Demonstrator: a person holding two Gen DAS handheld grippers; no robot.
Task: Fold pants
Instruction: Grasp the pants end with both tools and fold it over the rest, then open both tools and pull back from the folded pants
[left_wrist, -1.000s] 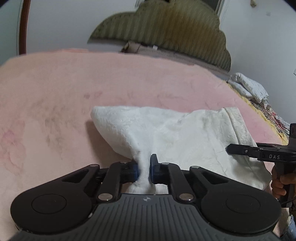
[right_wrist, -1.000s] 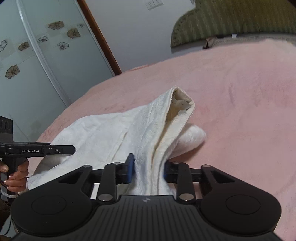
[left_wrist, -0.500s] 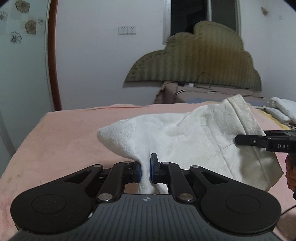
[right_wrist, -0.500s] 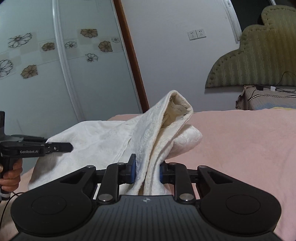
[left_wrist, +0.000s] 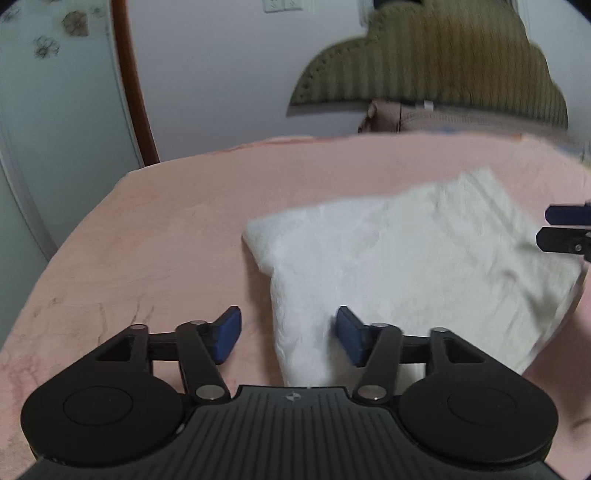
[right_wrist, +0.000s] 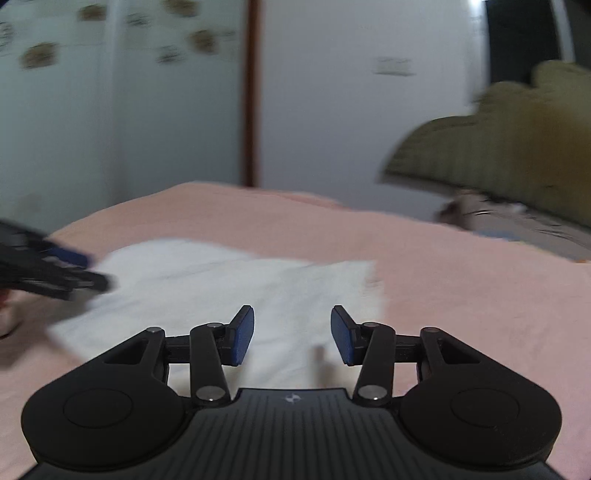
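Both grippers have just let go, and the white pants now lie flat on the pink bed.

Left view: the left gripper (left_wrist: 287, 334) has just been opening; its jaws are spread, and the pants (left_wrist: 399, 273) edge lies between them, not pinched, on the bed (left_wrist: 166, 236). Right view, blurry: the right gripper (right_wrist: 292, 334) has been opening too, and is spread over the folded pants (right_wrist: 236, 291), with nothing pinched.

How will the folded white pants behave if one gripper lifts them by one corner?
The white pants are probably floppy: soft cloth lying flat in layers on the pink blanket. Lifted by one corner, the fold would likely fall open. They look light and unlikely to slide much on the fuzzy blanket.
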